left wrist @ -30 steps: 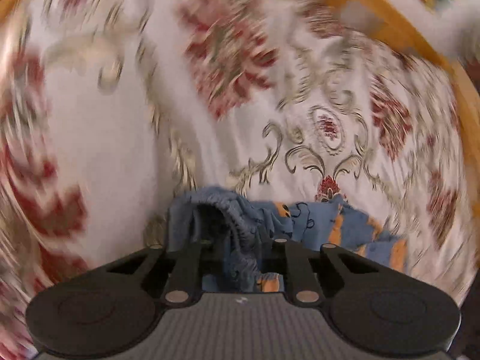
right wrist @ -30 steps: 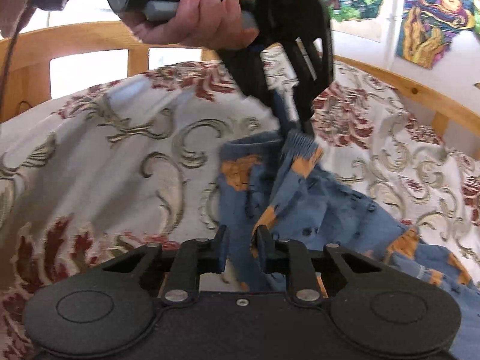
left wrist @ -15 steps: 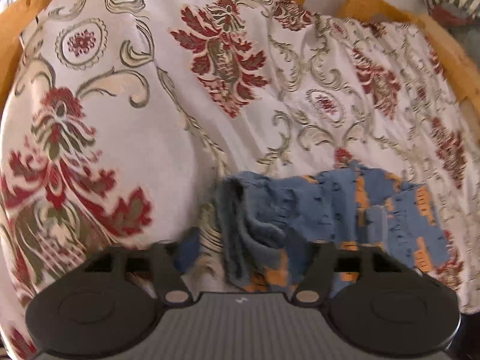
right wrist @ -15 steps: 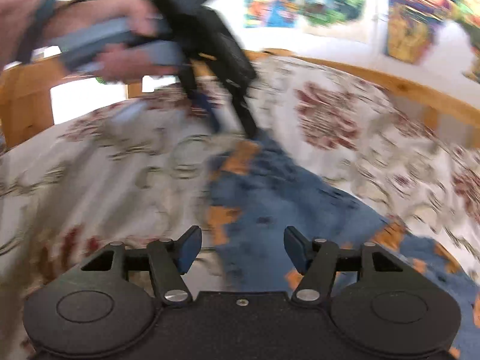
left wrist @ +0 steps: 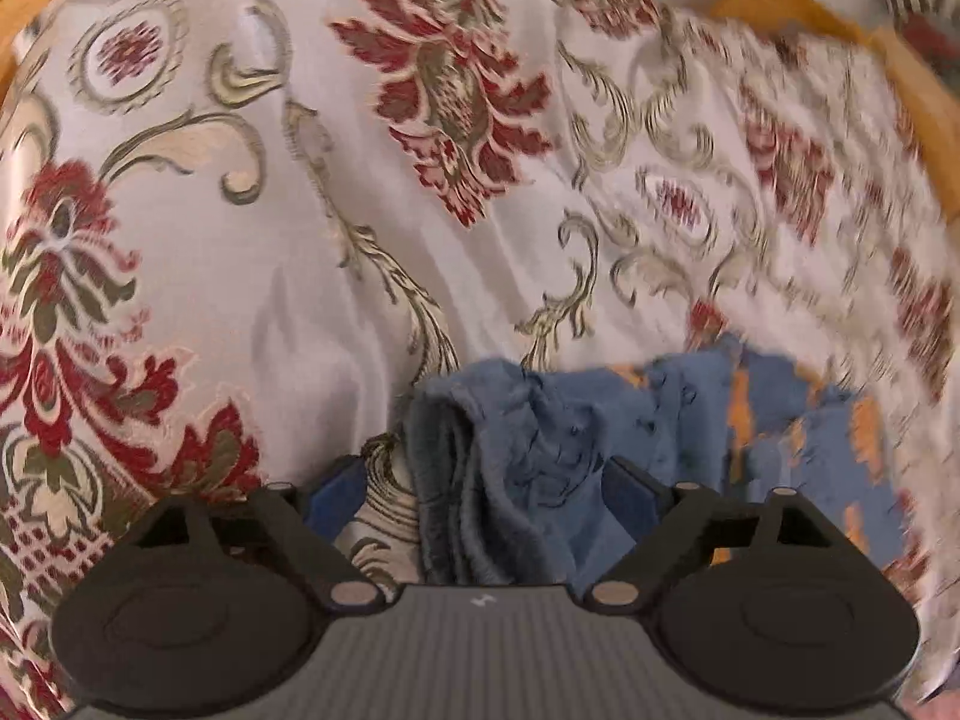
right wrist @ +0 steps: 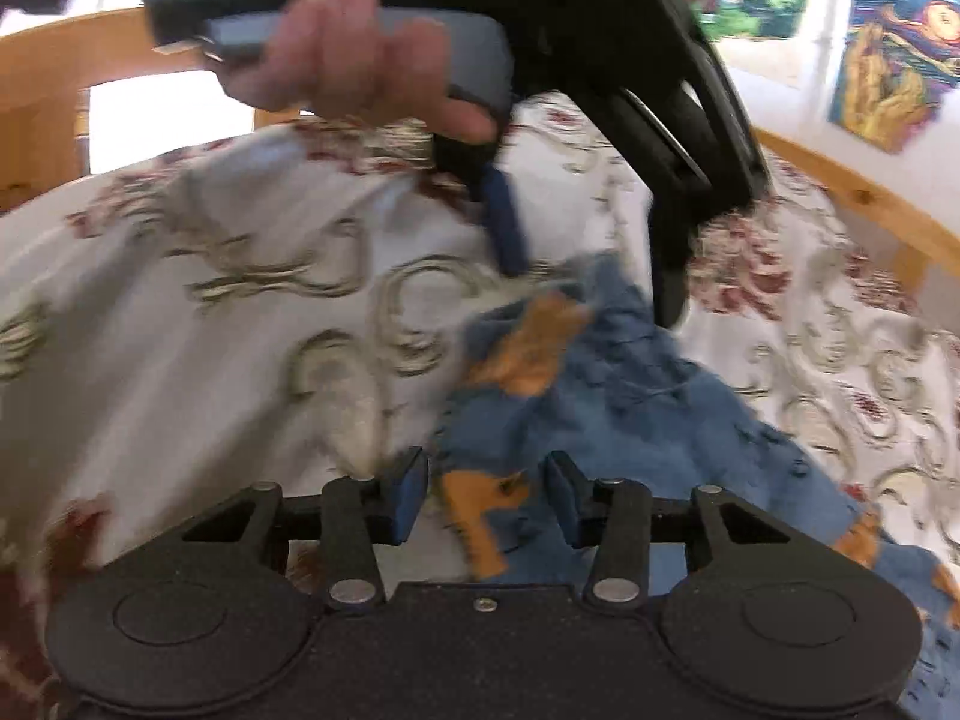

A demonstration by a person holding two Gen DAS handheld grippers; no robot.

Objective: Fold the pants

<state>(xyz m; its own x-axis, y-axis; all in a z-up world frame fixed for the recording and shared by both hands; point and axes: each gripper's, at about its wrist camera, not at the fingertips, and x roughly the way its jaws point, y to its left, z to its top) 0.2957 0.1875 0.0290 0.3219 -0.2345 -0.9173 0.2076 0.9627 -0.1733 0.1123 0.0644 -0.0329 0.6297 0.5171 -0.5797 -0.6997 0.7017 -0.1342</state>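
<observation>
Presently no container appears in either view; the only bearing surface is a bed with a floral bedspread (left wrist: pixel 312 276) inside a wooden frame (right wrist: pixel 864 198).

The pants (left wrist: pixel 576 450), blue with orange patches, lie bunched on the bedspread. In the left wrist view they sit at about 5 o'clock from centre, the gathered waistband end nearest the camera. In the right wrist view they (right wrist: pixel 606 396) spread from centre toward 4 o'clock.

Left gripper (left wrist: pixel 480 492): jaws wide apart, having just been opening. The waistband folds lie between them, but the pads do not press on the cloth. From the right wrist view this gripper (right wrist: pixel 591 276) hangs at 12 o'clock over the pants' far end, held by a hand (right wrist: pixel 360 66).

Right gripper (right wrist: pixel 486 504): jaws part-way apart, having just been closing. An orange-patched fold lies in the gap, no pad visibly pressing it.

Both views are motion-blurred. Each gripper body hides the cloth's near edge. The pants' far leg runs off frame at 4 o'clock. Wall pictures (right wrist: pixel 888 42) at 1 o'clock are indistinct.
</observation>
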